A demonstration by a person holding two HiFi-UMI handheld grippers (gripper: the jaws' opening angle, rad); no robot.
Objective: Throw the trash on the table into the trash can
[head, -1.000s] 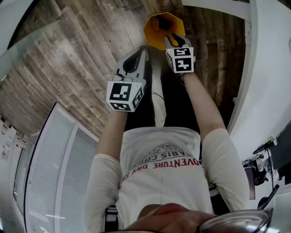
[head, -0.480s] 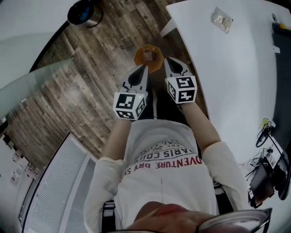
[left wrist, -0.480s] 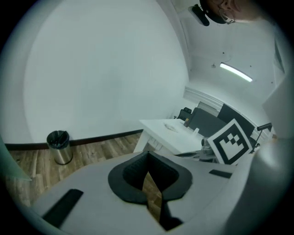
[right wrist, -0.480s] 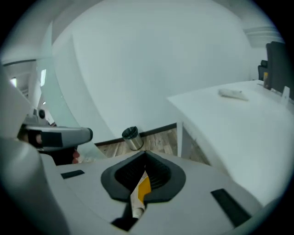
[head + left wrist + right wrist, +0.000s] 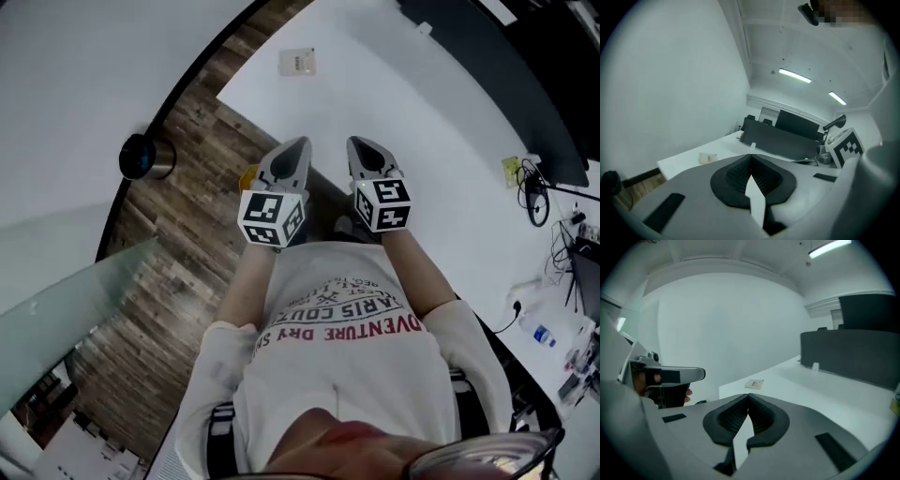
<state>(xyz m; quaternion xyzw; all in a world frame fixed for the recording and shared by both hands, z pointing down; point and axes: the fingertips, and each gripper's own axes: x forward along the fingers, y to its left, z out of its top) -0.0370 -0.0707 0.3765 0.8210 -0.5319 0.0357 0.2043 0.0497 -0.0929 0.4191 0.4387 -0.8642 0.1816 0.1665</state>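
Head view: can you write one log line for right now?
left gripper: shut, empty | right gripper: shut, empty | small flat pale packet: lying on white table, untouched

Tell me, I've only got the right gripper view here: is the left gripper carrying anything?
Observer: No. The left gripper has its jaws together, nothing between them.
Operator: Is there a can on the floor?
Observer: Yes, a dark round can stands on the wooden floor, off the corner of the table.
Operator: Anything off to my right?
Observer: A clear bottle with a blue cap lies on the table there.
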